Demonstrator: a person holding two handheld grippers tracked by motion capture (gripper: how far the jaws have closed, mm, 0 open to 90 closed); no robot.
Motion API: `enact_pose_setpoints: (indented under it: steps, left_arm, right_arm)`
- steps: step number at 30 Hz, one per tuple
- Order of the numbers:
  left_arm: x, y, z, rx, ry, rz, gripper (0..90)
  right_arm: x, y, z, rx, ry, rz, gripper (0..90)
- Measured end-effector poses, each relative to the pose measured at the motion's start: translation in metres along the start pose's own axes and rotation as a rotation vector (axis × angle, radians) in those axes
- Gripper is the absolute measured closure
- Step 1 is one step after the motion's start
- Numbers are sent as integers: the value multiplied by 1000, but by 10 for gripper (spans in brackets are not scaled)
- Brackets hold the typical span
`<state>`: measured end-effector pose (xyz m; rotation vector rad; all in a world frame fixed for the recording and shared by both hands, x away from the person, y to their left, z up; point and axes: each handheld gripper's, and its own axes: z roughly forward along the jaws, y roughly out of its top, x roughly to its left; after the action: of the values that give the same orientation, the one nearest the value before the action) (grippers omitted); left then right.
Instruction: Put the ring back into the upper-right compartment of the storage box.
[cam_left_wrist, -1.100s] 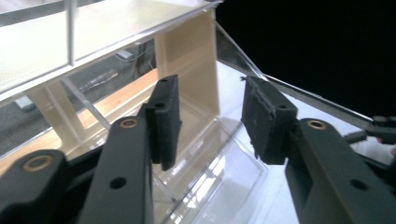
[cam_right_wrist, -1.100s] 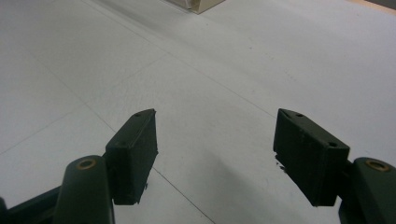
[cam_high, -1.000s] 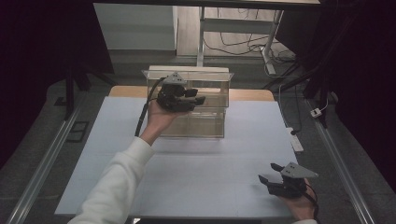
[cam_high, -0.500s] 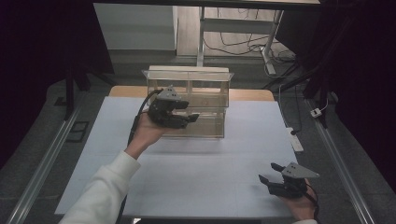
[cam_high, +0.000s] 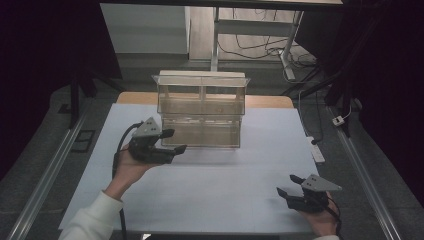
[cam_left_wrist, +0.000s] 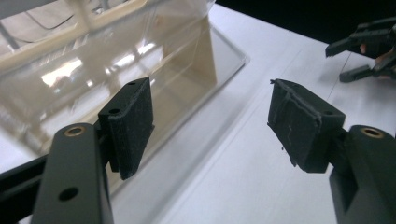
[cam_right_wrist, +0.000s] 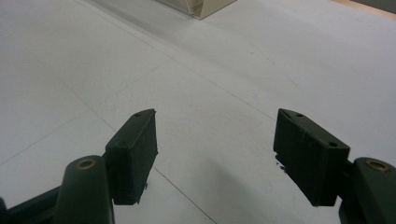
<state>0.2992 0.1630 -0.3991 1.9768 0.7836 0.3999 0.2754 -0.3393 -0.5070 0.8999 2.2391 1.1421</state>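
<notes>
A clear plastic two-tier box (cam_high: 202, 112) stands at the back middle of the white table sheet (cam_high: 210, 185). My left gripper (cam_high: 177, 140) hovers just in front of the box's lower left corner, pointing right along its front. Its jaws have just been opening and stand open with nothing between them. In the left gripper view (cam_left_wrist: 212, 123) the box (cam_left_wrist: 93, 60) lies to the left of the pads, apart from them. My right gripper (cam_high: 287, 184) rests open near the front right of the sheet; between its jaws (cam_right_wrist: 215, 154) is bare white surface.
Metal rails run along both sides of the table. A white power strip (cam_high: 317, 150) lies at the sheet's right edge. A strip of wooden tabletop (cam_high: 270, 101) shows behind the box, with cables on the floor beyond. The right gripper (cam_left_wrist: 336, 63) shows far off in the left gripper view.
The left hand has come down from the top of the box toward the front left, and its jaws stand wider. The right gripper has stayed where it was.
</notes>
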Motion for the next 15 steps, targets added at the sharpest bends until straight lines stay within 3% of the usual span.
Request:
enact_pose_setpoints:
  steps: [7, 15]
  left_arm:
    - [4, -42, -15, -9, 36, -58, 312]
    - [4, -86, -16, 27, 53, -79, 311]
  right_arm:
    - [2, 1, 1, 3, 4, -4, 297]
    - [2, 1, 0, -5, 5, -9, 297]
